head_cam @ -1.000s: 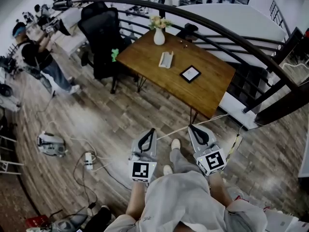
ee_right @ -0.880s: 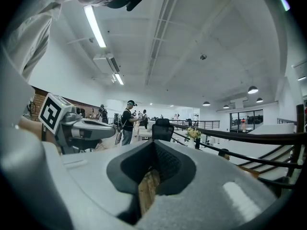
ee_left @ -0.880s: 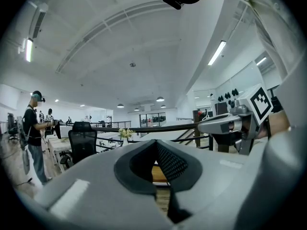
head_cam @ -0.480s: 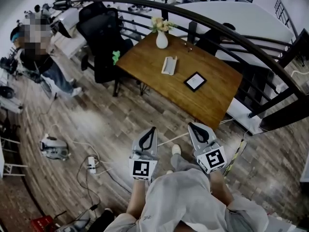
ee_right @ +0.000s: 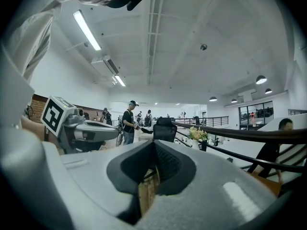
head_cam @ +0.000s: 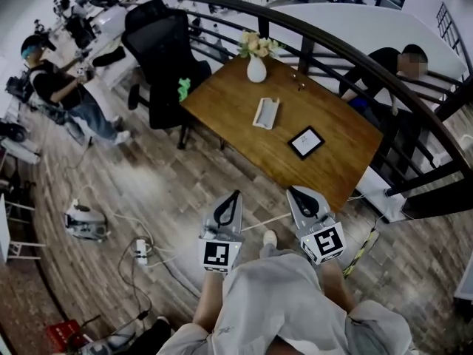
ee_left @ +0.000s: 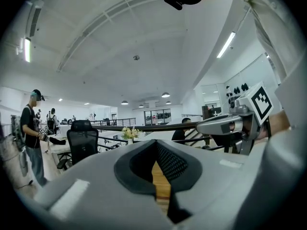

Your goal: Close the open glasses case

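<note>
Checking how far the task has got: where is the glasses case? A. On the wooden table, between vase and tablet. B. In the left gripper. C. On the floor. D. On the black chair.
A: the glasses case lies on the wooden table, between the vase and the tablet.

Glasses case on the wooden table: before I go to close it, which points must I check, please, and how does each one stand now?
1. Glasses case in sight, lying open on the table: ok.
2. Which side of the case has the hinge: cannot tell, too small in the head view.
3. Left gripper empty, fingers together: ok.
4. Right gripper empty, fingers together: ok.
5. Grippers within reach of the case: not ok; both hang over the floor, short of the table.
6. Room around the case: ok; the vase and the tablet stand apart from it.
</note>
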Action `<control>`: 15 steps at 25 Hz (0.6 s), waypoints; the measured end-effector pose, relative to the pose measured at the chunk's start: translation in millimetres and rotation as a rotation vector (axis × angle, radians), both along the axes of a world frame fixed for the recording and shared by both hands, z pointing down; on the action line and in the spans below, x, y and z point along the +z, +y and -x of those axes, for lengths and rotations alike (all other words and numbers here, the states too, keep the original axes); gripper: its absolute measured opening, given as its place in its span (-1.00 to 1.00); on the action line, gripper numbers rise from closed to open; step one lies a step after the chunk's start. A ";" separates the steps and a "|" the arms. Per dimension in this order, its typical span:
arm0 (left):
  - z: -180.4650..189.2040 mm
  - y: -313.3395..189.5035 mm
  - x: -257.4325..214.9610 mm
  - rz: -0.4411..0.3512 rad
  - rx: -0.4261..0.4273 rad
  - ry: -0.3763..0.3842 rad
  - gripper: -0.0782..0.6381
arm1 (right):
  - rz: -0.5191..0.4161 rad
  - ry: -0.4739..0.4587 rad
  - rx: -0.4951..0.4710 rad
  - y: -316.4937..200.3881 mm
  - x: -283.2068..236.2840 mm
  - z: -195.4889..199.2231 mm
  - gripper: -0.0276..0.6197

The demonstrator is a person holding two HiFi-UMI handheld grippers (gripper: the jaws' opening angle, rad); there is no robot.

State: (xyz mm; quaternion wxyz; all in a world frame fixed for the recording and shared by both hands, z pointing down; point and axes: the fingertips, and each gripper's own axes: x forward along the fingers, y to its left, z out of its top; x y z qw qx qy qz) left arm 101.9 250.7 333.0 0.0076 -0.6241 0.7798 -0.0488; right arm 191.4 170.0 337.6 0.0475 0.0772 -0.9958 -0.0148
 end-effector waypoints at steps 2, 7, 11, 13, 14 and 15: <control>7.6 -12.9 0.2 0.005 -0.009 0.000 -0.73 | 0.007 -0.002 -0.007 -14.0 1.2 8.0 -0.90; 17.9 -37.6 -0.3 0.011 -0.027 -0.009 -0.73 | 0.019 -0.007 -0.024 -42.7 4.6 21.8 -0.91; 23.9 -49.8 -4.3 0.010 -0.035 -0.017 -0.73 | 0.026 -0.018 -0.030 -55.7 2.7 29.6 -0.91; 29.3 -54.7 -6.0 0.005 -0.041 -0.019 -0.73 | 0.021 -0.020 -0.032 -61.1 1.4 35.4 -0.91; 32.1 -57.1 -6.3 0.005 -0.042 -0.021 -0.73 | 0.020 -0.021 -0.031 -63.7 1.0 38.4 -0.91; 34.9 -59.5 -6.4 0.004 -0.041 -0.024 -0.73 | 0.017 -0.021 -0.030 -66.0 0.3 41.2 -0.91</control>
